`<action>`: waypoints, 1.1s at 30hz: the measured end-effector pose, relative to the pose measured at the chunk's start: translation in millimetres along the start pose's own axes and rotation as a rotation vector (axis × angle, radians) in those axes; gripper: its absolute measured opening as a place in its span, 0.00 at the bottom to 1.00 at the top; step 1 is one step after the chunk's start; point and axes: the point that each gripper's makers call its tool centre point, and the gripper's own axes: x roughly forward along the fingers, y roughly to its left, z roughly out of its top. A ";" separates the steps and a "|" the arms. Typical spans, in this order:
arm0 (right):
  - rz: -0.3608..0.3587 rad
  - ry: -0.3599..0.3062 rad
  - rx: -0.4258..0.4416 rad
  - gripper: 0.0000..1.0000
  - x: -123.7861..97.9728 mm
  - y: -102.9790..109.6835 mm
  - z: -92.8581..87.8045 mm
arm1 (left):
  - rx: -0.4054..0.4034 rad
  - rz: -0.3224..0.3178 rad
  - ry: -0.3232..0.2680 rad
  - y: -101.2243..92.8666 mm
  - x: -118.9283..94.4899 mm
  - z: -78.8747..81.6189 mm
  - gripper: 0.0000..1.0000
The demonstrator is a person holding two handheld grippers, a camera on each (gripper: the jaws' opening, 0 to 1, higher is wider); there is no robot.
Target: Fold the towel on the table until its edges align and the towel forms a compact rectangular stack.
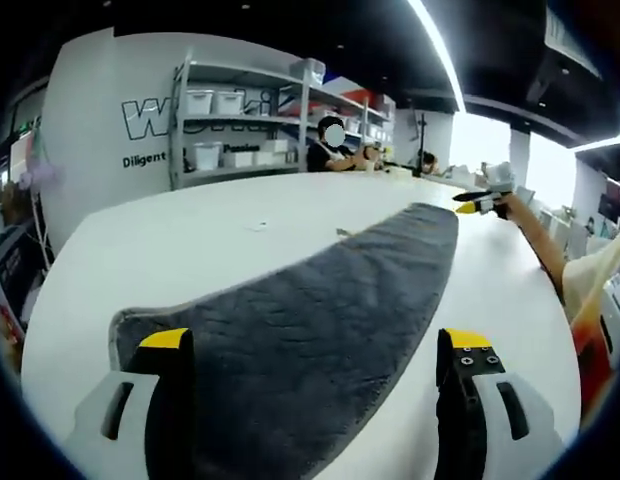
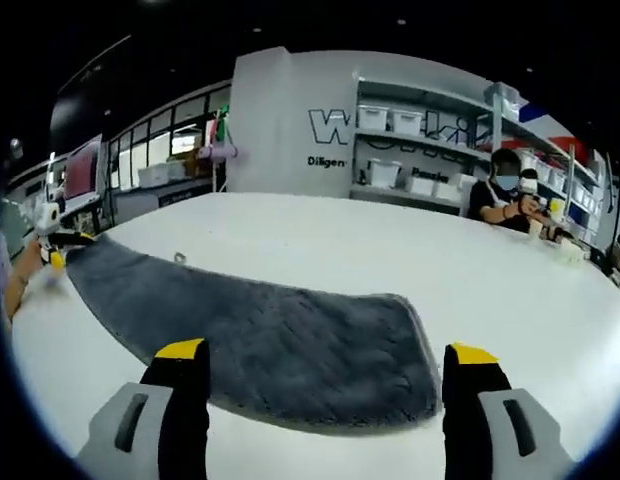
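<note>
- Our towel (image 1: pixel 310 340) lies flat and long on the table (image 1: pixel 190 250); in the left gripper view it runs from 6 o'clock up toward 2 o'clock.
- Left gripper (image 1: pixel 320 375) hovers with jaws spread wide over one short end, holding nothing.
- Right gripper (image 2: pixel 325 385) does likewise over the other end (image 2: pixel 390 350), jaws spread.
- If we pinch only pile, the corner slips out mid-fold.
- If our hands lift unevenly, the edges land skewed.

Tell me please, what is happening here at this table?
A person holds a gripper in each hand over a grey towel spread out flat on a white table. The left gripper and the right gripper are both open, one at each end of the long towel. No fold is made yet. Other people sit by shelves behind.
</note>
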 end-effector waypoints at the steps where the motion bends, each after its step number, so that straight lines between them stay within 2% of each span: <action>1: -0.010 -0.005 0.008 0.98 -1.5 -3.7 -2.2 | 0.002 0.002 0.001 -0.1 -0.1 -0.3 0.99; 6: -0.030 -0.013 0.078 0.92 -4.9 -15.7 -19.3 | 0.004 -0.002 0.002 -3.2 0.5 -1.3 0.99; 10: -0.056 -0.014 0.100 0.86 -6.3 -19.5 -25.1 | 0.009 -0.003 0.007 -5.4 1.4 -2.8 0.99; 13: -0.086 -0.061 0.136 0.73 -8.9 -27.6 -19.3 | 0.014 -0.006 0.009 -6.9 2.1 -3.3 0.99; 16: -0.143 -0.107 0.181 0.58 -11.8 -44.6 -15.1 | 0.022 -0.006 0.015 -8.1 2.8 -4.5 0.99; 18: -0.183 -0.112 0.176 0.47 -12.4 -55.3 -17.1 | 0.027 -0.003 0.017 -8.0 2.9 -4.5 0.99; 21: -0.238 -0.052 0.131 0.37 -9.2 -66.3 -31.6 | 0.031 -0.002 0.014 -8.0 2.0 -2.9 0.99; 27: -0.213 -0.034 0.146 0.35 0.0 -61.5 -38.9 | 0.040 -0.003 0.003 -9.8 0.3 1.5 0.99; 30: -0.206 -0.003 0.147 0.34 3.3 -62.0 -46.4 | 0.045 -0.005 0.003 -11.2 0.1 2.1 0.99; 33: -0.196 0.003 0.179 0.33 3.7 -62.1 -49.6 | 0.047 -0.006 0.001 -11.4 -0.3 3.3 0.99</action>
